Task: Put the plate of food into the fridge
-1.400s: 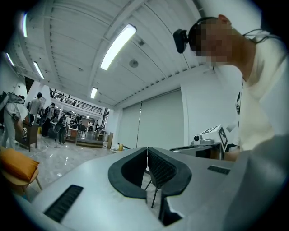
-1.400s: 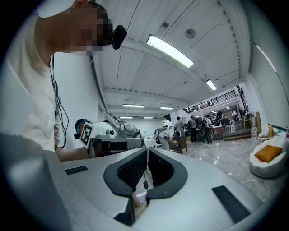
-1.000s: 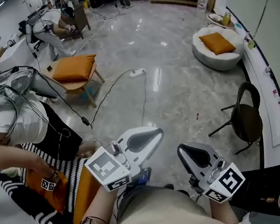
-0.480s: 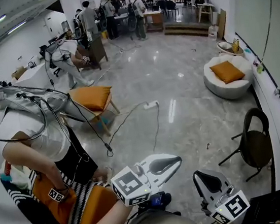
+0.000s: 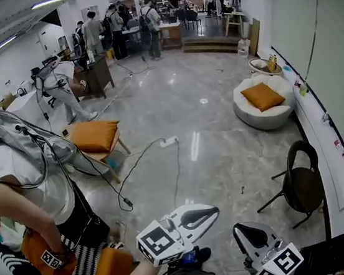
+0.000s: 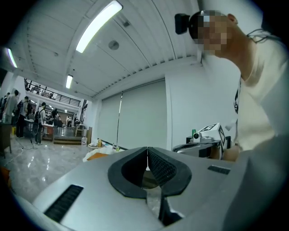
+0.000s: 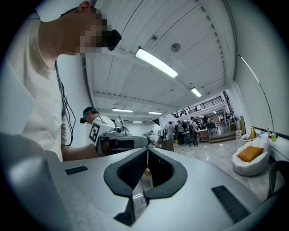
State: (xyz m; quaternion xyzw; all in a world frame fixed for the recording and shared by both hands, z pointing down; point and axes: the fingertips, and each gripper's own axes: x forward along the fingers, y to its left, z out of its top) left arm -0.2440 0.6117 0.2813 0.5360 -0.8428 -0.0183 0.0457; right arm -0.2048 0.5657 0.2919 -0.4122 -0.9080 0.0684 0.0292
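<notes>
No plate of food and no fridge shows in any view. Low in the head view, my left gripper [image 5: 209,211] is held level over the floor, jaws shut and empty. My right gripper [image 5: 241,234] sits beside it at the bottom edge, also shut with nothing in it. In the left gripper view the jaws [image 6: 147,159] meet in a thin line, and the right gripper [image 6: 205,134] shows beyond them. The right gripper view shows its jaws [image 7: 147,159] closed too, with the left gripper [image 7: 118,140] at its left.
A person [image 5: 21,185] with cables stands close at the left. A black chair [image 5: 303,180] is at the right, a white round seat with an orange cushion [image 5: 262,104] beyond it. A cushioned chair [image 5: 96,140] and a floor cable with a power strip [image 5: 168,142] lie ahead. Several people [image 5: 114,31] stand far back.
The head view has lifted, so more of the far room shows and both grippers sit lower in the picture. Both stay shut and empty.
</notes>
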